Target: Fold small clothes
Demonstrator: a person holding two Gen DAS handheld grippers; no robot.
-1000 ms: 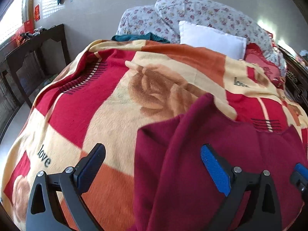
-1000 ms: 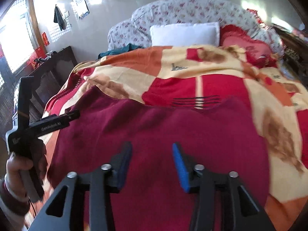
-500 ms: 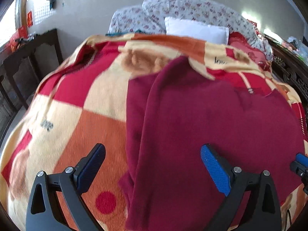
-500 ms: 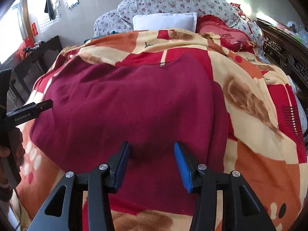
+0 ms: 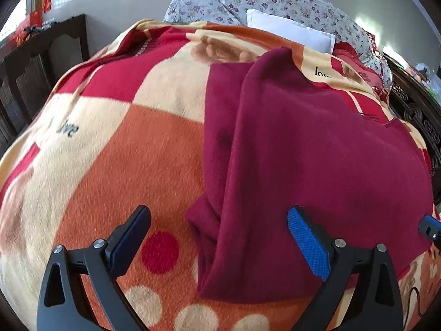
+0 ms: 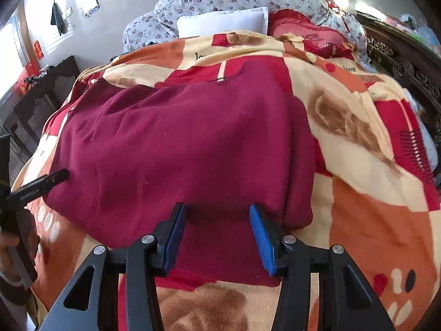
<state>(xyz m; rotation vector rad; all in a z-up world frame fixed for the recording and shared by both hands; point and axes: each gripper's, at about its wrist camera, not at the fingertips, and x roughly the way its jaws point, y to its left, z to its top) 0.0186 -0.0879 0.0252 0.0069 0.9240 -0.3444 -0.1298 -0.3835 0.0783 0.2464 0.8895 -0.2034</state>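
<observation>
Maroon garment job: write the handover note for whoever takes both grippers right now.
Left gripper: jaws wide open, empty, over the garment's left edge.
Right gripper: jaws open, empty, over the near hem.
Garment: maroon, lies flat on the patterned blanket; both side edges look turned in, the left one lying as a long flap.
Done: apparently the side folds.
Left: probably fold it end to end, near hem towards the pillow, then smooth it.
</observation>
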